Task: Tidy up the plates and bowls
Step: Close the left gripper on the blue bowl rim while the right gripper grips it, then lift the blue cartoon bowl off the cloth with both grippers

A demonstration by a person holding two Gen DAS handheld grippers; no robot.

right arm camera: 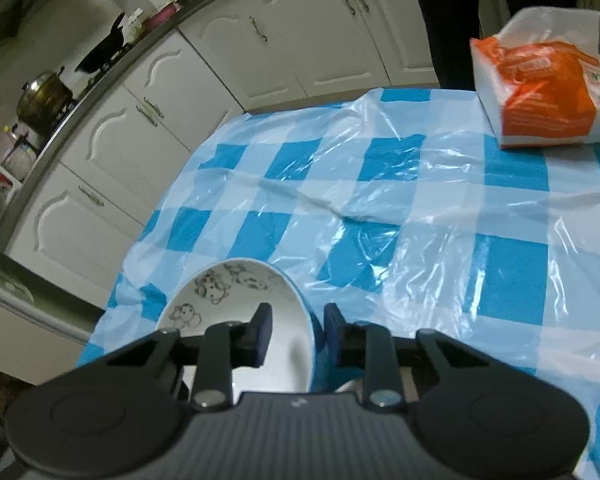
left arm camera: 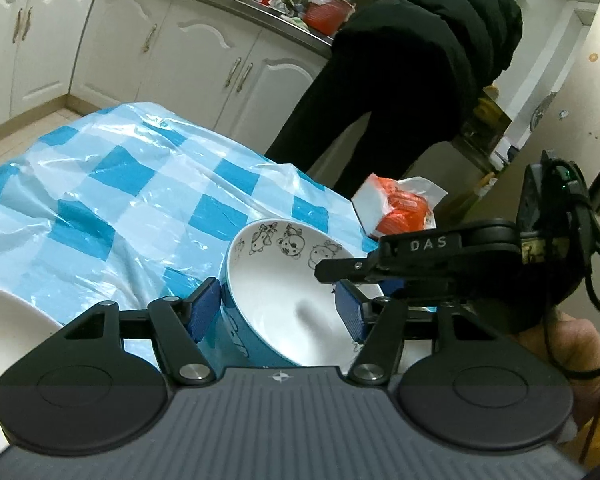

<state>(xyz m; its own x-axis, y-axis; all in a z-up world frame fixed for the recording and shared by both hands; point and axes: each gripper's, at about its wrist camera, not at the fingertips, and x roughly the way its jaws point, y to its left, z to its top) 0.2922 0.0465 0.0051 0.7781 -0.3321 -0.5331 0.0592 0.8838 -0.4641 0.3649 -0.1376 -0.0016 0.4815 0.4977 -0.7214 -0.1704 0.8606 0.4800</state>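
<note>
Right gripper (right arm camera: 296, 330): fingers closed on the near rim of the cartoon-printed bowl (right arm camera: 236, 304), one finger inside, one against the blue outer wall. Left gripper (left arm camera: 276, 312): fingers partly open and astride the same bowl (left arm camera: 284, 304)'s wall on its other side, one blue pad (left arm camera: 206, 308) outside, the other within; contact looks likely on the outer pad but cannot be confirmed. The bowl is tilted, at the near edge of the table under a blue-checked plastic cover (left arm camera: 120, 184). A white plate (left arm camera: 8, 320) lies left of it. An orange tissue pack (right arm camera: 548, 92) sits well apart, at the far edge. A person in dark clothing (left arm camera: 412, 60) stands beyond.
</note>
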